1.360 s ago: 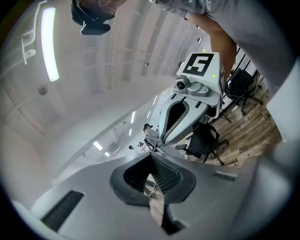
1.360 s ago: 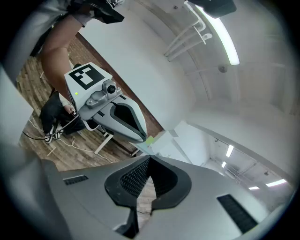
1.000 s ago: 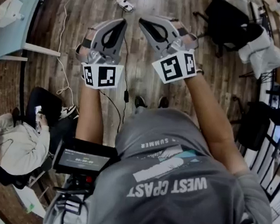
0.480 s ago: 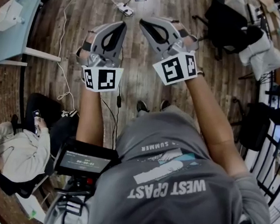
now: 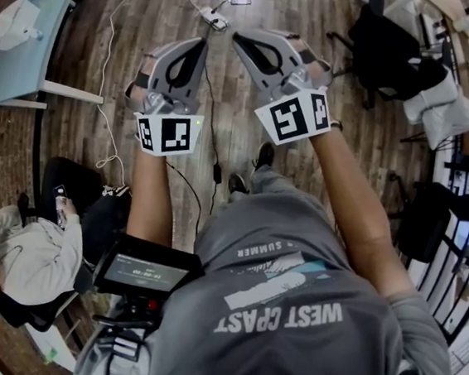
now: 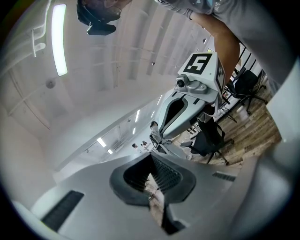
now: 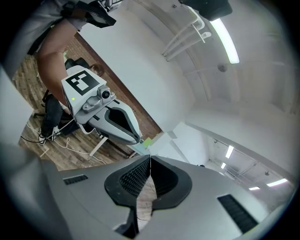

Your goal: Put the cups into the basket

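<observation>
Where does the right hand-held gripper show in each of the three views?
Head view: right hand-held gripper at top centre, tip pointing up-left.
Left gripper view: right of centre, tip pointing down-left.
Right gripper view: its own shut jaws, bottom centre.
Shared landmark: wooden floor.

Left hand-held gripper (image 6: pixel 150 157), jaws together

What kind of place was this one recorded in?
Probably an open office or lab: a plank floor, a pale desk, black office chairs, and a power strip with cables trailing across the floor.
</observation>
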A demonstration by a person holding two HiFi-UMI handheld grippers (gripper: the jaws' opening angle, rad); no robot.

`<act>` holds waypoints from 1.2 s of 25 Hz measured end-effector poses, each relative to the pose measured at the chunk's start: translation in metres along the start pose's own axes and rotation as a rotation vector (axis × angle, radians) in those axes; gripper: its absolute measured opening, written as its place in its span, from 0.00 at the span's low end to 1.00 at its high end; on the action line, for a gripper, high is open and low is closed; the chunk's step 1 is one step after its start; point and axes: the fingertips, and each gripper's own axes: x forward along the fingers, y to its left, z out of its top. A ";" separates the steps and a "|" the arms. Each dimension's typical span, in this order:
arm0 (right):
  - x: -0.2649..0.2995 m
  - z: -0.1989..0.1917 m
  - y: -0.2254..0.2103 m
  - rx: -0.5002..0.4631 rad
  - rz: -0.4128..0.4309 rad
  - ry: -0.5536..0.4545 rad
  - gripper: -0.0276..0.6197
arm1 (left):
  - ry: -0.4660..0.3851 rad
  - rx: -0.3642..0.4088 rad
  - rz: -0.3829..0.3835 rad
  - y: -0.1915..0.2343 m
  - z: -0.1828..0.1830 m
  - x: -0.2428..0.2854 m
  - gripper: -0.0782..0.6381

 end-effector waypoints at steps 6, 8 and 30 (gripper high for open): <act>0.021 -0.027 -0.026 0.013 0.014 -0.022 0.06 | 0.035 -0.006 0.029 0.012 -0.018 0.036 0.11; 0.027 -0.036 -0.035 0.013 0.020 -0.032 0.06 | 0.045 -0.008 0.041 0.015 -0.024 0.050 0.11; 0.100 -0.082 -0.089 0.046 0.072 -0.122 0.06 | 0.125 0.032 0.110 0.062 -0.064 0.124 0.11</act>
